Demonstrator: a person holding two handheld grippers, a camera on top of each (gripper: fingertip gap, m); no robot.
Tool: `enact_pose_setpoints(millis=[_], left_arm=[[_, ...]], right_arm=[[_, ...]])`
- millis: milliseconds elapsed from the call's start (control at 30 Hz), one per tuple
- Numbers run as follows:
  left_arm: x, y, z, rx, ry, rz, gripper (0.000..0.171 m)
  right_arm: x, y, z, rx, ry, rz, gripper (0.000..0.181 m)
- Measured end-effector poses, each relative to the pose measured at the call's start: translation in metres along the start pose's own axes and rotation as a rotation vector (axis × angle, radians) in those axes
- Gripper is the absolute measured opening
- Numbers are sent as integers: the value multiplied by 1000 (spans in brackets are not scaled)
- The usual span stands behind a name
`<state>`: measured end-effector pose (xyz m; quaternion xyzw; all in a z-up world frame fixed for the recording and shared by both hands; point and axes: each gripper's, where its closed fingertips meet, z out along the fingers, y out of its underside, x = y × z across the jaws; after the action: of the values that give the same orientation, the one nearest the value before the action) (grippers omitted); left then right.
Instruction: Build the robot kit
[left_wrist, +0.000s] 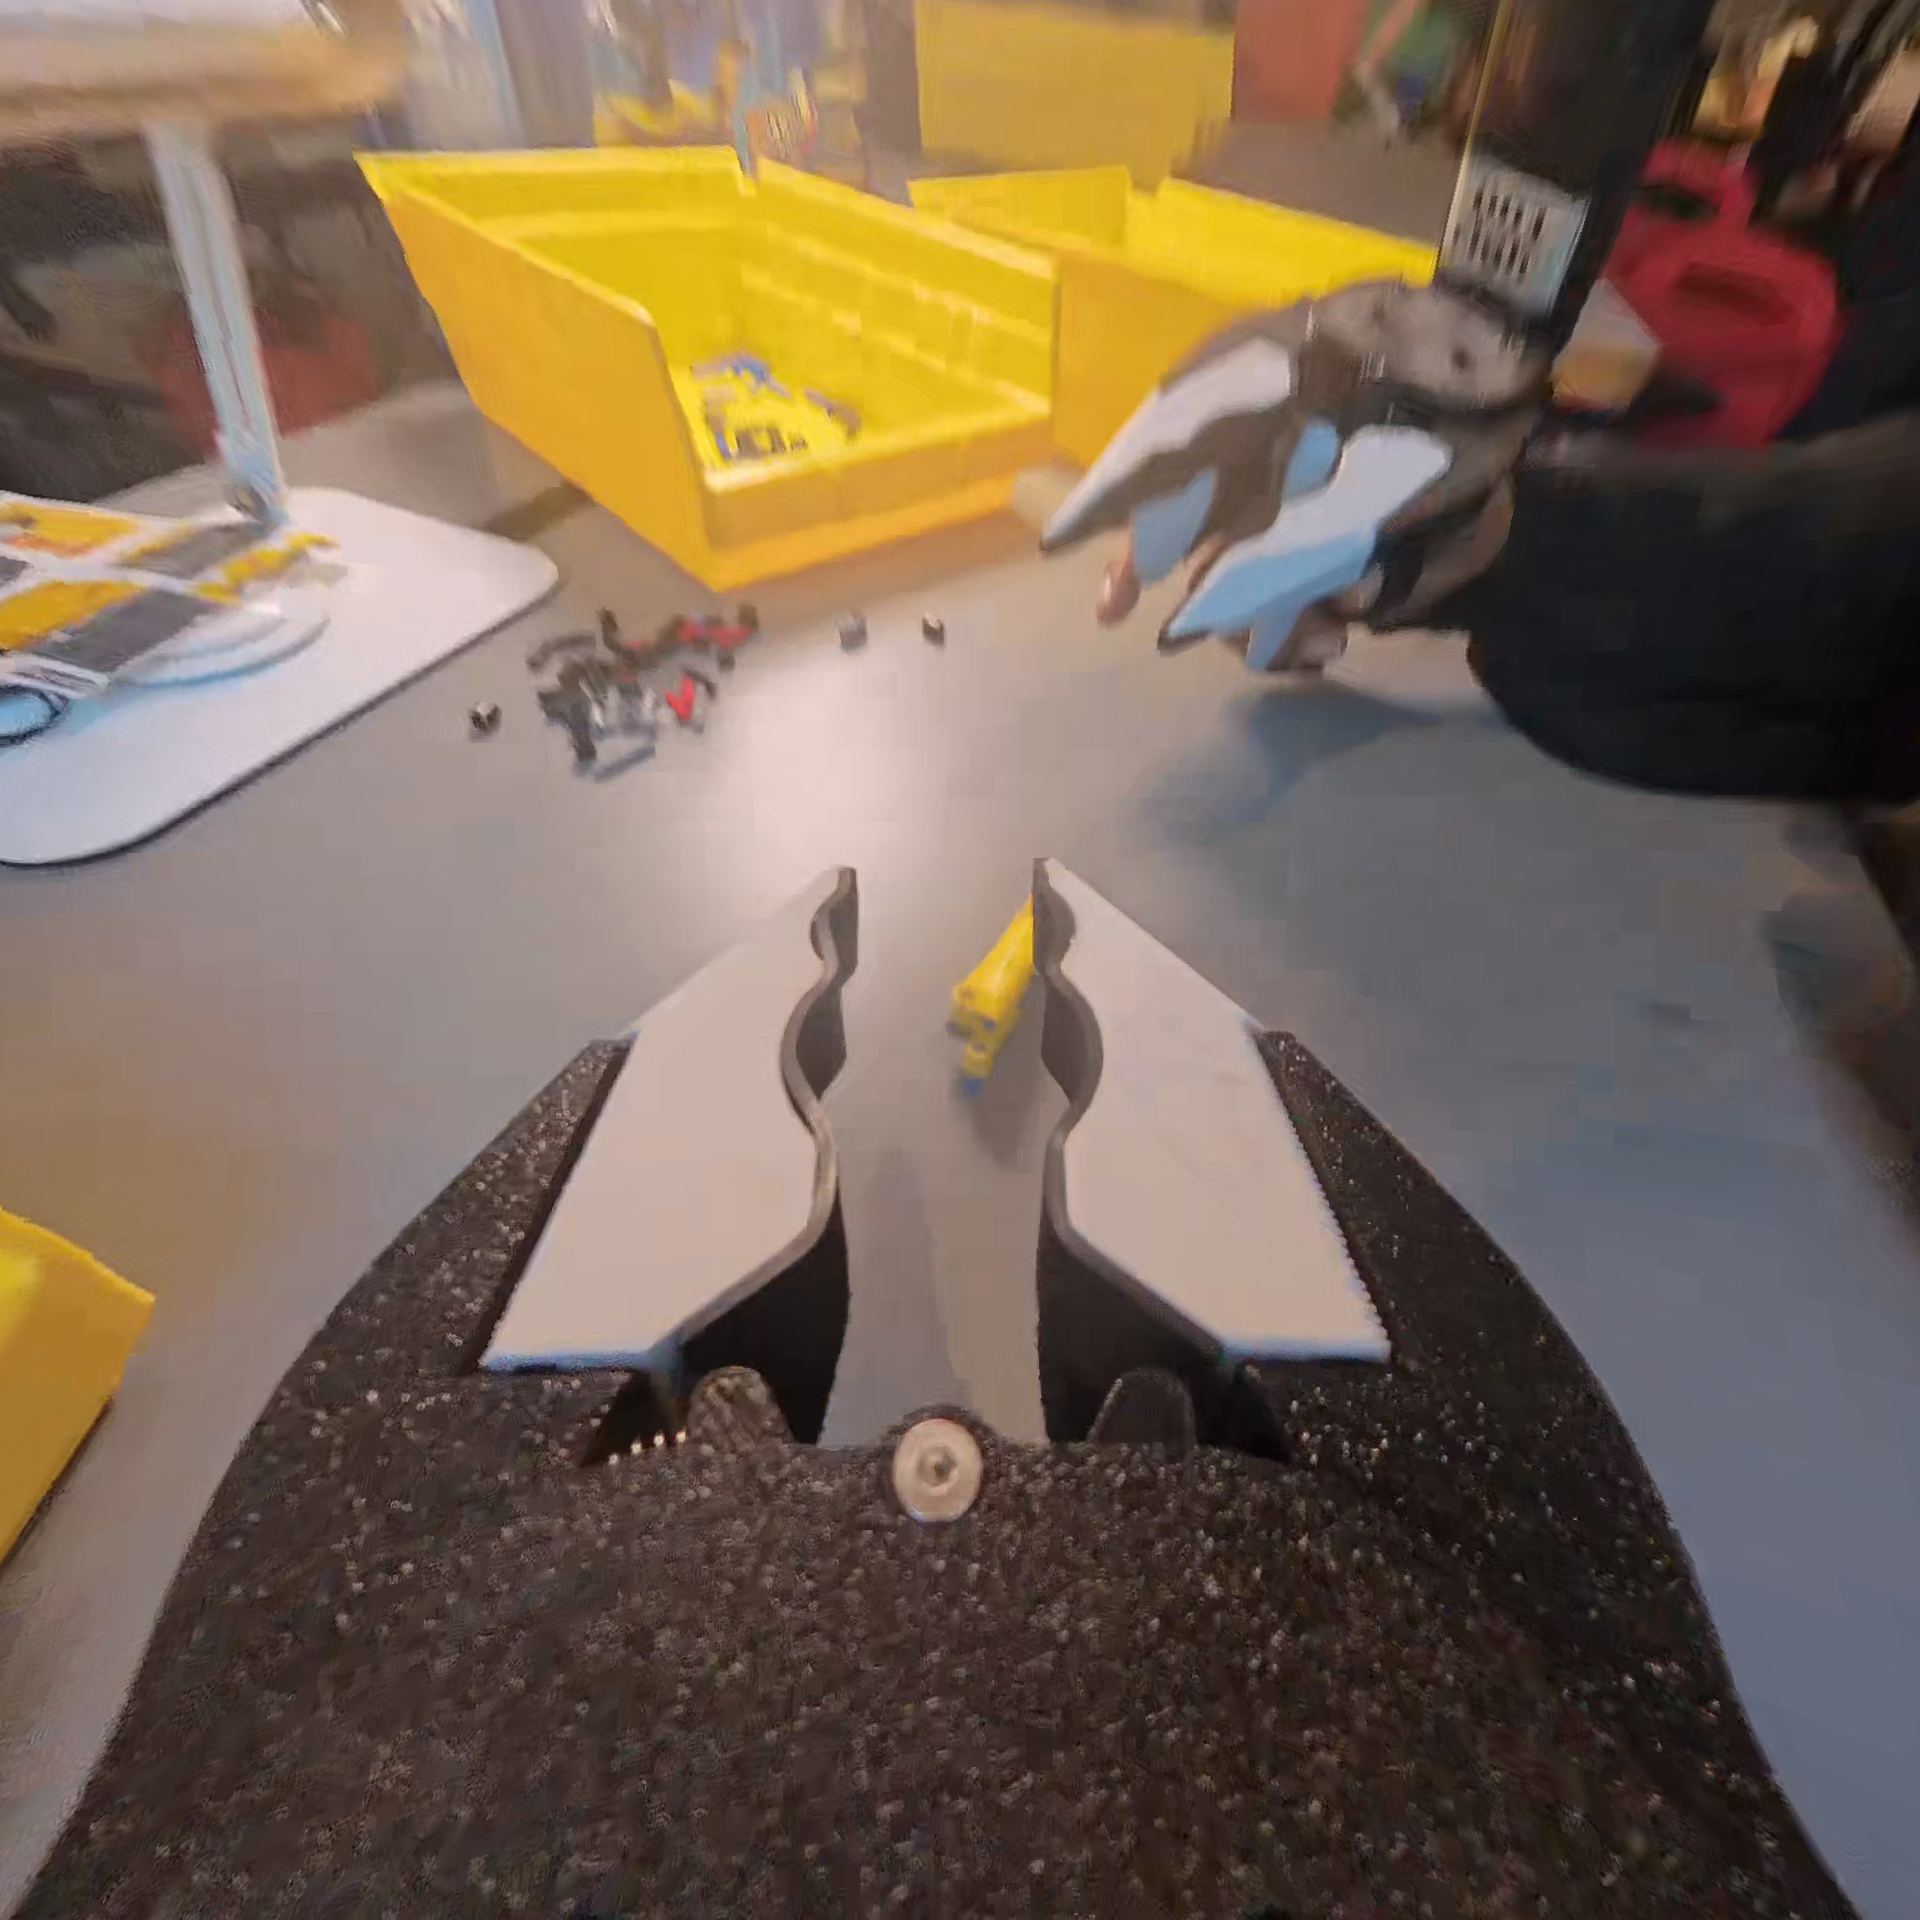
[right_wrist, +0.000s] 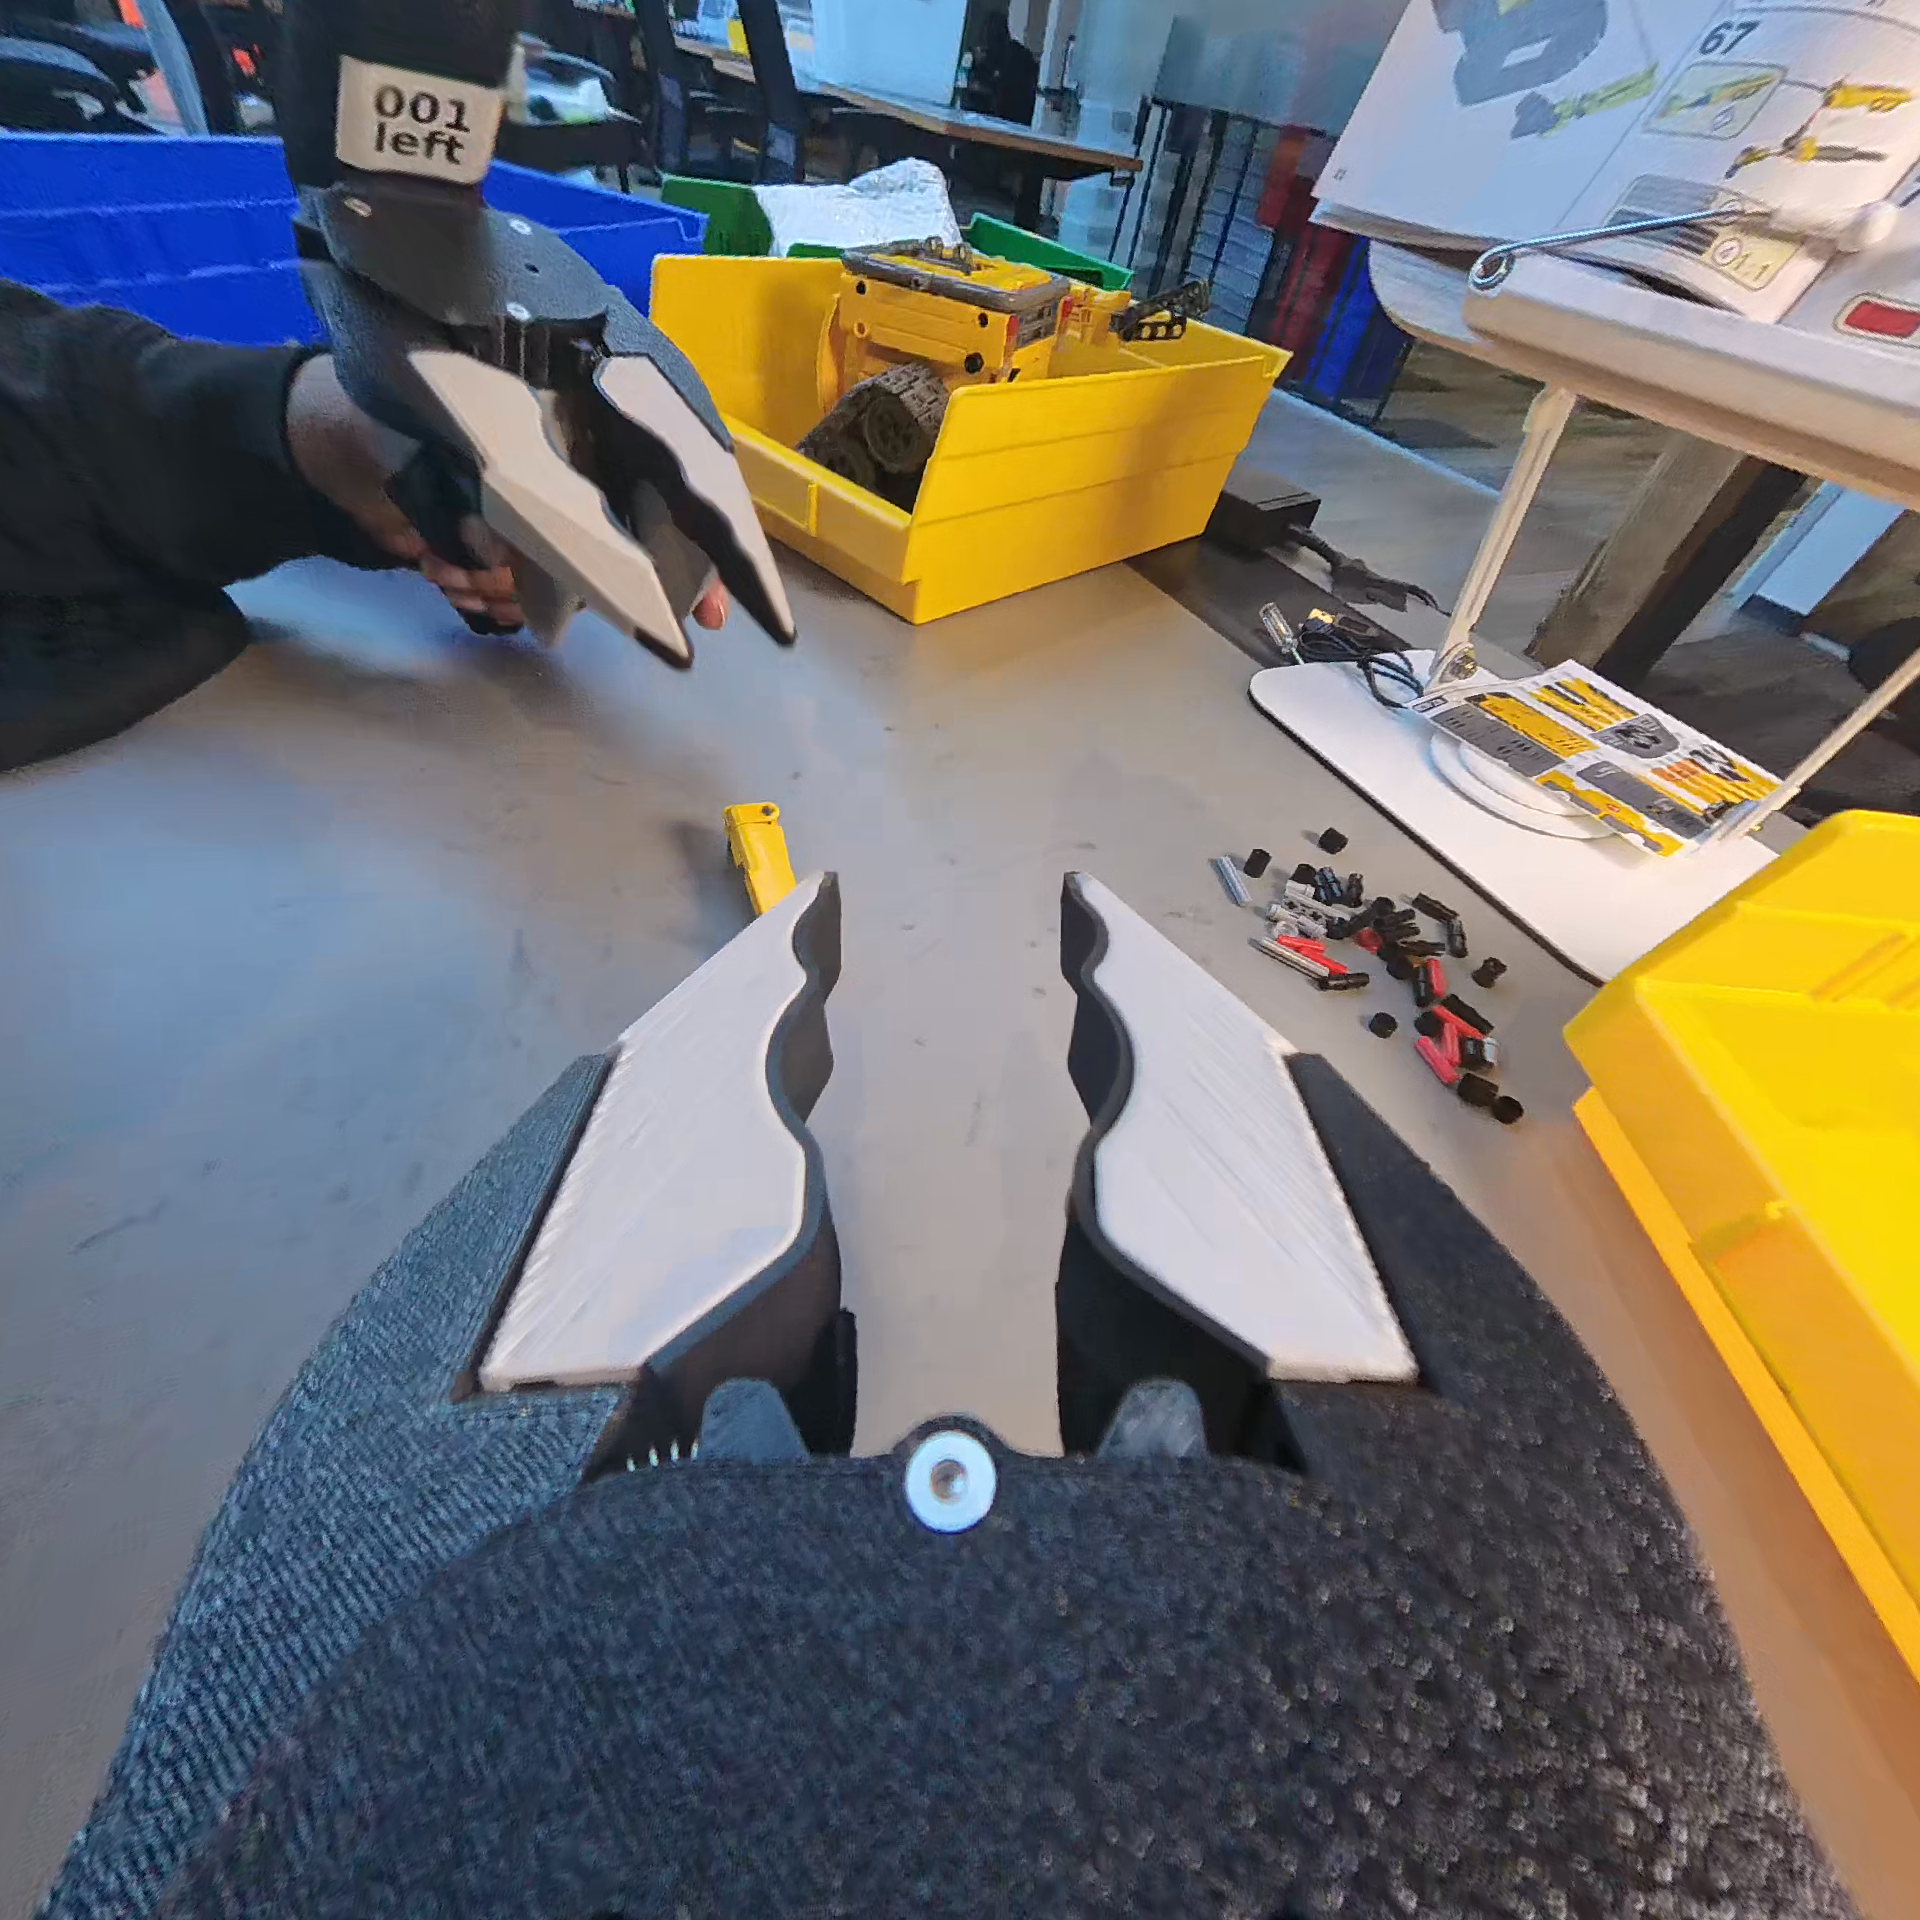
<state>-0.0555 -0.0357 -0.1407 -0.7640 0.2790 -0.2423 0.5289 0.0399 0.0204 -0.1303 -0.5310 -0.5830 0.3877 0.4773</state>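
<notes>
A small yellow brick piece (left_wrist: 992, 982) lies on the grey table. In the left wrist view it sits between my left gripper's (left_wrist: 945, 883) open fingers, close to the right finger; whether they touch is unclear. The left gripper is empty. In the right wrist view the yellow piece (right_wrist: 758, 847) lies just beyond the left fingertip of my right gripper (right_wrist: 951, 883), which is open and empty, low over the table. The left gripper (right_wrist: 727, 639) shows there at upper left, held by a hand in a black sleeve. The right gripper (left_wrist: 1132, 577) shows blurred in the left wrist view.
A pile of small black, red and grey pins (right_wrist: 1382, 966) lies right of the piece. A yellow bin (right_wrist: 1091, 447) holds a yellow tracked model (right_wrist: 935, 343). A white book stand (right_wrist: 1403, 748) carries a booklet (right_wrist: 1621, 125). Another yellow bin (right_wrist: 1766, 1091) stands at right, blue bins (right_wrist: 135, 229) behind. Some 12 cm of space lies between my two pairs of fingers. The left tips stand about 6 cm off the small yellow brick piece (left_wrist: 992, 982). It turns up in the right wrist view (right_wrist: 751, 819) as well.
</notes>
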Motion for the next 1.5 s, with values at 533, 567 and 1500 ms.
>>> enact_pose_setpoints(millis=[533, 567, 1500], left_arm=[[-54, -52, -50, 370, -379, -81, 30], [-55, -49, -48, 352, -388, -75, 28], [-60, -38, -42, 301, -410, -48, 21]], right_arm=[[34, -11, -8, 100, 173, 37, 31], [39, -15, -7, 111, 199, 25, 28], [252, -133, 97, 152, 470, 47, 18]])
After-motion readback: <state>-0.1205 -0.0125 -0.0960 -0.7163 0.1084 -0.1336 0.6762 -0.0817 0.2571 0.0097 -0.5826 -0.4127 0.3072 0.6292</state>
